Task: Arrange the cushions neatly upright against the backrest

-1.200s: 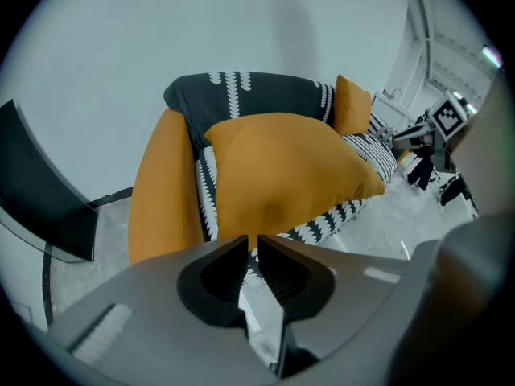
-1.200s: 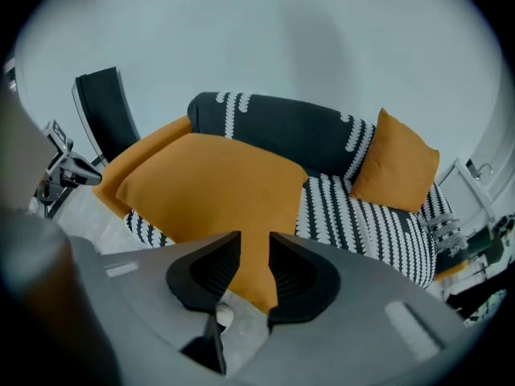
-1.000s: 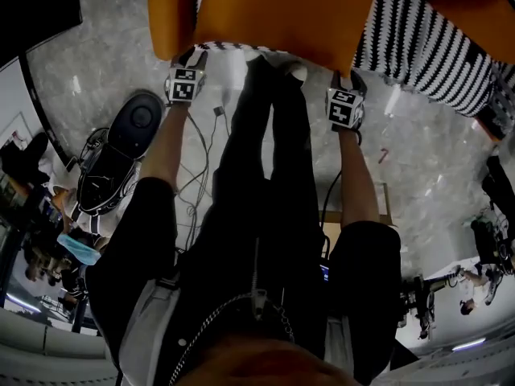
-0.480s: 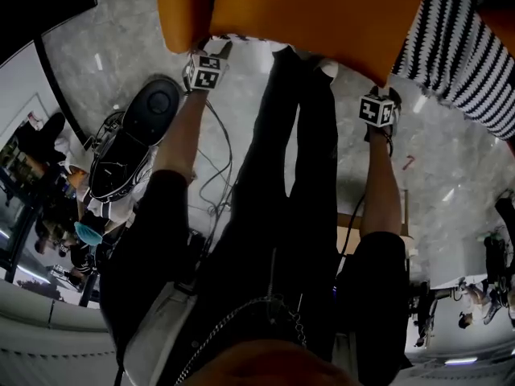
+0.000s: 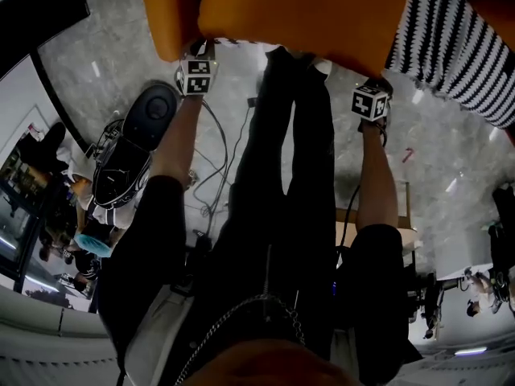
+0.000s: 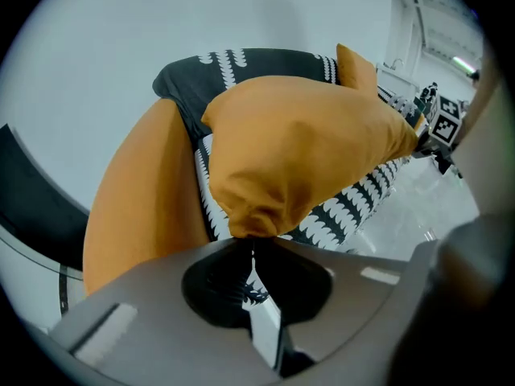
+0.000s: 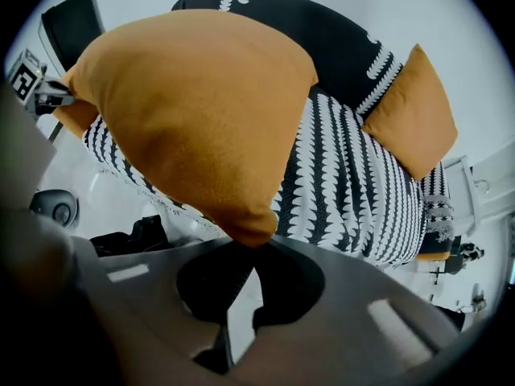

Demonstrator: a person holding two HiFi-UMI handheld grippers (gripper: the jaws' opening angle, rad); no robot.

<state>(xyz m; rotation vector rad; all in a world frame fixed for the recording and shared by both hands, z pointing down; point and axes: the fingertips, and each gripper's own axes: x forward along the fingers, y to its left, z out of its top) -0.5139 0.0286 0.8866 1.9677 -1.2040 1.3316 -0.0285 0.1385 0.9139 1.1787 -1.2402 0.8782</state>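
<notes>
Holds a large plump orange fabric cushion (image 5: pixel 306 14) (image 6: pixel 298 151) (image 7: pixel 193 111) up in front of the black-and-white patterned fabric sofa (image 5: pixel 459 47) (image 6: pixel 354 203) (image 7: pixel 354 175), over the sofa's front edge. Cannot tell whether it touches the sofa's seat.

Grips it by the two lower corners, one gripper to each. With the left gripper (image 5: pixel 203 48) (image 6: pixel 251 244), pinches the corner nearer the sofa's left end: jaws just drawn together, now all but closed, with puckered orange cloth squeezed between them. With the right gripper (image 5: pixel 378 80) (image 7: pixel 245 252), pinches the other lower corner, nearer the sofa's middle: jaws just drawn together too, now closed on the cloth (only the very tip of the corner dips in between them). Reaches out with both forearms toward the sofa's front edge.

Shows a second orange cushion (image 7: pixel 410 111) propped upright against the sofa's backrest toward its right end, and a further orange padded shape (image 5: pixel 169 14) (image 6: pixel 137 207) at the sofa's left end, beside the dark backrest.

In front of the sofa, shows grey marbled floor (image 5: pixel 121 63) with a round black device (image 5: pixel 149 115) and loose cables (image 5: pixel 217 167), left of the person's black trousers (image 5: pixel 282 175).
</notes>
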